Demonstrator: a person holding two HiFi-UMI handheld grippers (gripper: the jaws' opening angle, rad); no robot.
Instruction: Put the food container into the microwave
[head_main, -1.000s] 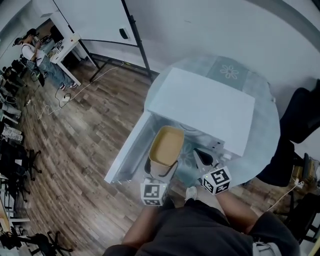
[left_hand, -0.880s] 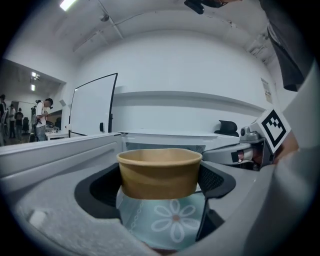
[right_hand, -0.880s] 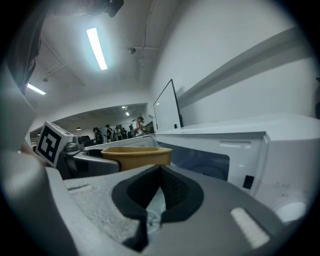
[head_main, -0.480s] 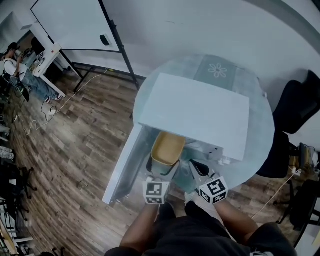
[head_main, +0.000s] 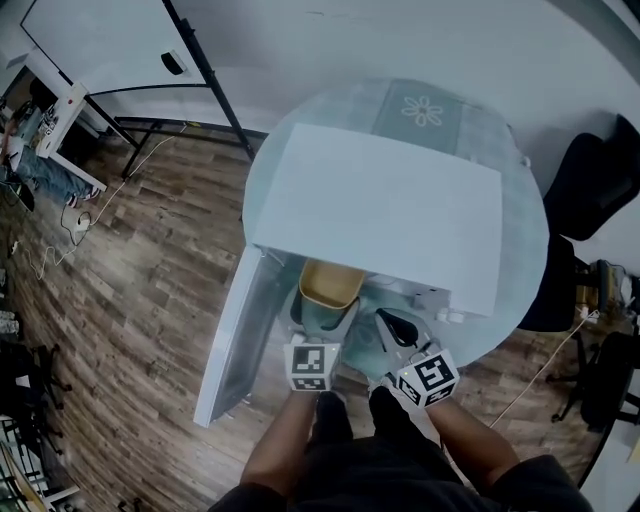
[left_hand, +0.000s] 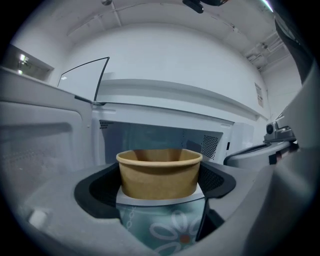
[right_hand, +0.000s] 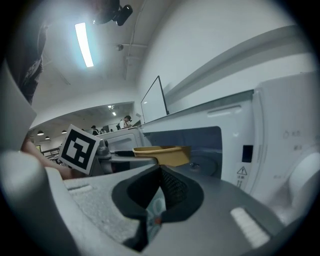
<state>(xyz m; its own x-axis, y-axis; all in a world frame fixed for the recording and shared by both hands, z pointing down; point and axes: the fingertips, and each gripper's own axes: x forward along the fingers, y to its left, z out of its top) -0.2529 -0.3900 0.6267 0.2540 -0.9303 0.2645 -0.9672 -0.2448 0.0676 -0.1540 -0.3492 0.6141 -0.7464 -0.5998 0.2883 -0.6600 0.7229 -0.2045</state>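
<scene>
We pinch the round tan paper food container (left_hand: 160, 172) in our left gripper (left_hand: 160, 189), open white microwave (head_main: 380, 210) dead ahead of it; right gripper (right_hand: 159, 187) pressed together, empty, just beside.

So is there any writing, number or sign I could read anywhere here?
No readable words or numbers anywhere.
Microwave front panel: a warning triangle, a sign without legible text; faint print above it is too blurred.
Marker cube: black-and-white square pattern, not writing.
</scene>
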